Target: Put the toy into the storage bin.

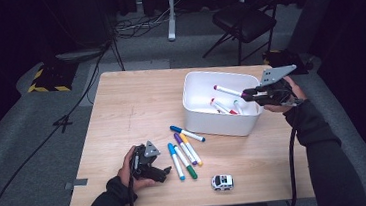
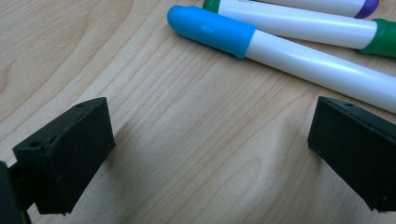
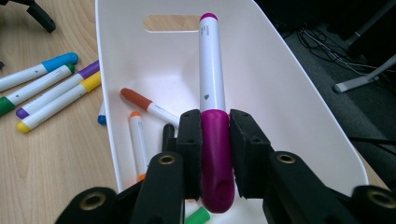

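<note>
pens lie on a wooden counter [image 1: 122,118], and more pens sit inside a white bin [image 1: 200,119] near the counter's far right corner. the right claw [image 3: 215,140] is up over the bin's right side. it is pinching the dark pink cap of a pink pen [image 3: 211,84], and the white body of that pen sticks out over the inside of the bin. down in the bin there is an orange pen [image 3: 147,106], a smaller orange-tipped pen [image 3: 138,140] and a green cap [image 3: 197,217] just under the claw. the left claw [image 2: 205,154] is low by the near edge of the counter, left of the middle. its two black jaws are spread wide apart with only bare wood between them. right past its jaws lies a blue pen [image 2: 261,46], and a green pen [image 2: 303,25] lies just beside that one. more pens lie in a little bunch in the middle of the counter, in front of the bin, with a yellow pen [image 1: 191,150] and a purple pen [image 1: 185,149] among them. a little white toy car [image 1: 222,182] sits alone near the near edge, to the right of the pens.
</note>
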The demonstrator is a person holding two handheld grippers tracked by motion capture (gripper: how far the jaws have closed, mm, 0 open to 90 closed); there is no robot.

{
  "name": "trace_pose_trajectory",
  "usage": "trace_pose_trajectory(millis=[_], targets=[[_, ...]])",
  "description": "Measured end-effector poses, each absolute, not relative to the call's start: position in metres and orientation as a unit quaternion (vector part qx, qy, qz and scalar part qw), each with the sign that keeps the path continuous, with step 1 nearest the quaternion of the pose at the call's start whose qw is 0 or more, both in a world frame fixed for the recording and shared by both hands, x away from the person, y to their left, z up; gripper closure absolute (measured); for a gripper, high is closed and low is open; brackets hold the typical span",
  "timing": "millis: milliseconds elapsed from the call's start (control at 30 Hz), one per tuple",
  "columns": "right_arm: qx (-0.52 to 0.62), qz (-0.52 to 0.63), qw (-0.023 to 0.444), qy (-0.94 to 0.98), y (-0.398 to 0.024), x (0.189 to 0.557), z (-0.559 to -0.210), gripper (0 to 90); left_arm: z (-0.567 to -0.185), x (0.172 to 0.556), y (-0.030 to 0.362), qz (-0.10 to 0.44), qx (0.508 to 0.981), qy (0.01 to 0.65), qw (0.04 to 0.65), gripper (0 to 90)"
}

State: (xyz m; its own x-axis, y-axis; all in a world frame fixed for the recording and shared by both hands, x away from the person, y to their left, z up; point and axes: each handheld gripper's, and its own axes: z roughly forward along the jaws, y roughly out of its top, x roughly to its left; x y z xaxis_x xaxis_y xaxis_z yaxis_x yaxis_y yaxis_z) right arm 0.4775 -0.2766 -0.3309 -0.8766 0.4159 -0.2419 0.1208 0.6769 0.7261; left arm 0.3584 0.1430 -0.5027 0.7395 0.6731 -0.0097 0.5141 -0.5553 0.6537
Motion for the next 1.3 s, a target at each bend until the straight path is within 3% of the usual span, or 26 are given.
trace_pose_trajectory(millis=[1233, 1300], targets=[[0.163, 0.247, 0.162, 0.942, -0.27, 0.501, -0.35, 75.1, -0.502, 0.354, 0.102, 0.118, 0.877, 0.335, 0.325, 0.4], [0.166, 0.248, 0.164, 0.94, -0.271, 0.5, -0.35, 71.8, -0.502, 0.353, 0.1, 0.115, 0.875, 0.34, 0.325, 0.4]])
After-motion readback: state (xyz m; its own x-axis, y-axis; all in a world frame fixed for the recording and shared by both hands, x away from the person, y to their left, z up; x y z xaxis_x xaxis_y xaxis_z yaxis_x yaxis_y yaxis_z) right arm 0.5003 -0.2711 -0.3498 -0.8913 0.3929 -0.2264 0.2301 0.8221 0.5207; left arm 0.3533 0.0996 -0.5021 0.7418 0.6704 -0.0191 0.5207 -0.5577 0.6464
